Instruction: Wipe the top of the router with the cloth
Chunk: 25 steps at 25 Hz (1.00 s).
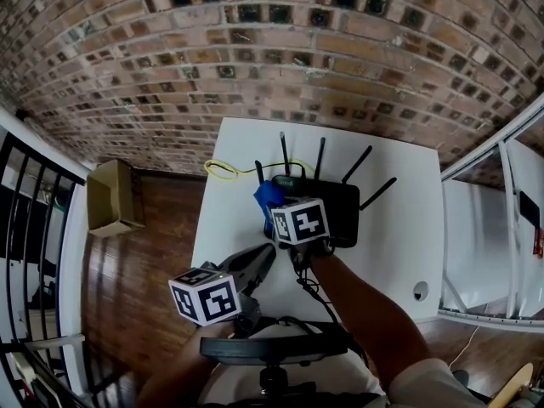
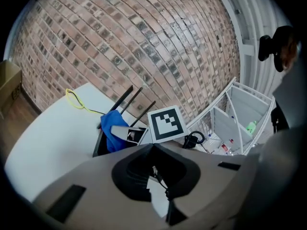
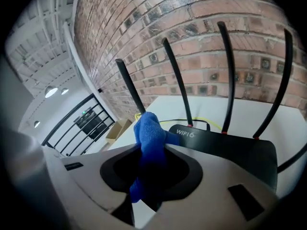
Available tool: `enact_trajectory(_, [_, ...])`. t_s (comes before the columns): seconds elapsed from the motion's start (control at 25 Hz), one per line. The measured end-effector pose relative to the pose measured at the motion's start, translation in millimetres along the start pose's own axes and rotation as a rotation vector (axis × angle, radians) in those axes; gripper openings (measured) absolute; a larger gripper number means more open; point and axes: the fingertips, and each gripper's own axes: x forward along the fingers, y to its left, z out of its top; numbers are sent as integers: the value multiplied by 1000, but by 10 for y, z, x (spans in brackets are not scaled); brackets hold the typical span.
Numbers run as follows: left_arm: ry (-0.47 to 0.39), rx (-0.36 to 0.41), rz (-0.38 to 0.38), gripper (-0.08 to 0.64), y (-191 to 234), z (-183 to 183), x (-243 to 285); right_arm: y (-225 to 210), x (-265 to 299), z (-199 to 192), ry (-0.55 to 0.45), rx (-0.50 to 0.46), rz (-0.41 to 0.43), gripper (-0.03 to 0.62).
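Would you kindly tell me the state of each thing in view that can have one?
Right gripper: shut on the blue cloth.
Blue cloth: bunched, over the left end of the black router.
Black router: lying flat on the white table, antennas raised.
Left gripper: shut, empty, away from the router.
Yellow cable: looped loose on the table behind the router.

I see a brick wall [image 1: 255,49] filling the top of the head view, above a white table [image 1: 399,245] at centre. Left of the table lies a dark wood floor [image 1: 144,262], with a cardboard box [image 1: 115,195] by the wall. A black railing [image 1: 25,219] runs down the far left edge, and white shelving [image 1: 489,236] stands at right. Ceiling lights [image 3: 51,92] glow at the left of the right gripper view.
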Motion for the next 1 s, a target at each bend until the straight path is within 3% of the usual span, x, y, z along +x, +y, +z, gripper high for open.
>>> enact_trajectory(0.16, [-8, -17, 15, 28, 86, 21, -90, 36, 179, -132, 55, 1, -9, 121])
enact_trajectory(0.36, [0, -21, 9, 28, 130, 15, -90, -97, 184, -135, 47, 19, -48, 121])
enact_trajectory(1.0, [75, 4, -62, 28, -120, -128, 229, -1090, -484, -369, 54, 50, -294, 121])
